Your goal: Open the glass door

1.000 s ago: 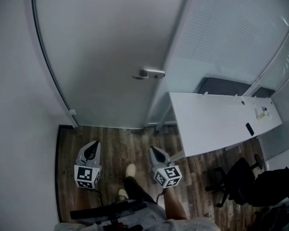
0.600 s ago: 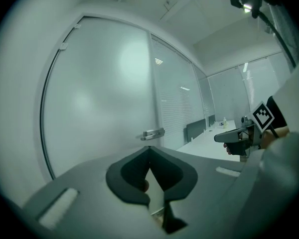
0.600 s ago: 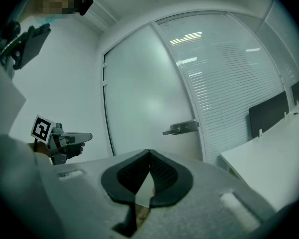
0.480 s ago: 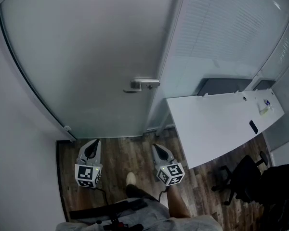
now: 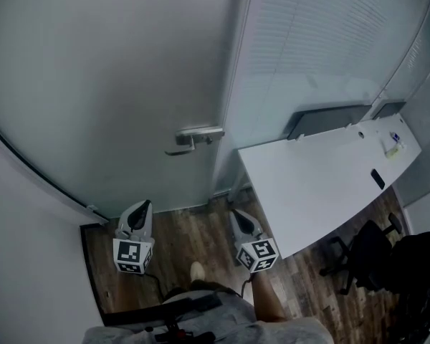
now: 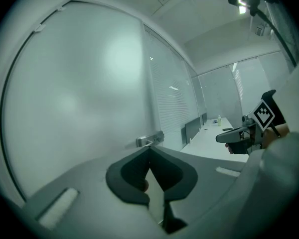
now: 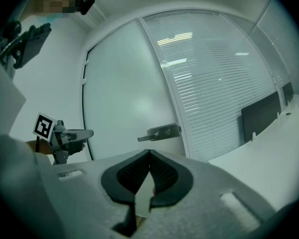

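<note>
The right hand-held gripper (image 7: 149, 152), jaws together, faces the handle (image 7: 160, 132) of the glass door (image 7: 123, 96).

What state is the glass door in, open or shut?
Shut. The frosted glass door meets its frame with no gap, and its lever handle sits level, untouched.

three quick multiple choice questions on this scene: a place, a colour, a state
1. In the head view, the white desk lies on which side of the door handle? A left; B right; C directly above.
2. The office chair is: A black; B red; C white.
3. The left gripper is: A shut, empty; B wide open; C clamped on the handle.
Answers: 1 B, the desk sits right of the handle; 2 A, seat and back look black; 3 A, jaws meet on nothing.
</note>
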A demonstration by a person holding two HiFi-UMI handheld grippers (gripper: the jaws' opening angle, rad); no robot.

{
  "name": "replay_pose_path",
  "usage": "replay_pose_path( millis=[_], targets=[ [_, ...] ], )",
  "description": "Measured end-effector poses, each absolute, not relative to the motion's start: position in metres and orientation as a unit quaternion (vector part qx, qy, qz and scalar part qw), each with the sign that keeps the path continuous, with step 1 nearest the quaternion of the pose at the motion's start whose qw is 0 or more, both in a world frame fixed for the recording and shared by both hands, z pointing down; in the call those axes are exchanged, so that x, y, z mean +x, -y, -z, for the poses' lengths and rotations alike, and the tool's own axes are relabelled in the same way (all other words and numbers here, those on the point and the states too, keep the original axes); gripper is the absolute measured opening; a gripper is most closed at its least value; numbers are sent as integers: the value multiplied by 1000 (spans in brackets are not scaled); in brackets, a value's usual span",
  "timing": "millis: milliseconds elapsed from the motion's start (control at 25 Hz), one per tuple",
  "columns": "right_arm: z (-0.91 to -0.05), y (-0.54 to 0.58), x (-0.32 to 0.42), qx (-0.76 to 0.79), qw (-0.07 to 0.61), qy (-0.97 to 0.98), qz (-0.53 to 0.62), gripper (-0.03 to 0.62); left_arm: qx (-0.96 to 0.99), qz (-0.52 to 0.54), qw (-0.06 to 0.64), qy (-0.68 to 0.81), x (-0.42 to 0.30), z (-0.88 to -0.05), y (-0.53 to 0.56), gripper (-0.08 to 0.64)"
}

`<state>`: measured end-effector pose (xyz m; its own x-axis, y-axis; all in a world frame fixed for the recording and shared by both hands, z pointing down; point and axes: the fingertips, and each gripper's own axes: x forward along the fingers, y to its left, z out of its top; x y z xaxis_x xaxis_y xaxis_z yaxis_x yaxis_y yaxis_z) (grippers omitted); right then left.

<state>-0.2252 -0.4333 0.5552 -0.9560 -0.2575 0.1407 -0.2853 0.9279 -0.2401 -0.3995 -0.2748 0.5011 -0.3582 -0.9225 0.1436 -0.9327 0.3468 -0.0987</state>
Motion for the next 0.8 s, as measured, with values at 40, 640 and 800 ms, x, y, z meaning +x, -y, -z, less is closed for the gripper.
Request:
replay_pose_path(
  millis=[40,640,800],
  targets=[
    [-555,439,-227,141,52,980,-131,2,569,-82,31,818,-401,-500,282,3],
    [-557,486,-229,176,33,972,-154,2,604,-133,21,786,-422,-494,348,4],
    [-555,494,-229,187,31,970,-154,2,612,-139,20,778,-426,-493,363,4]
  ],
)
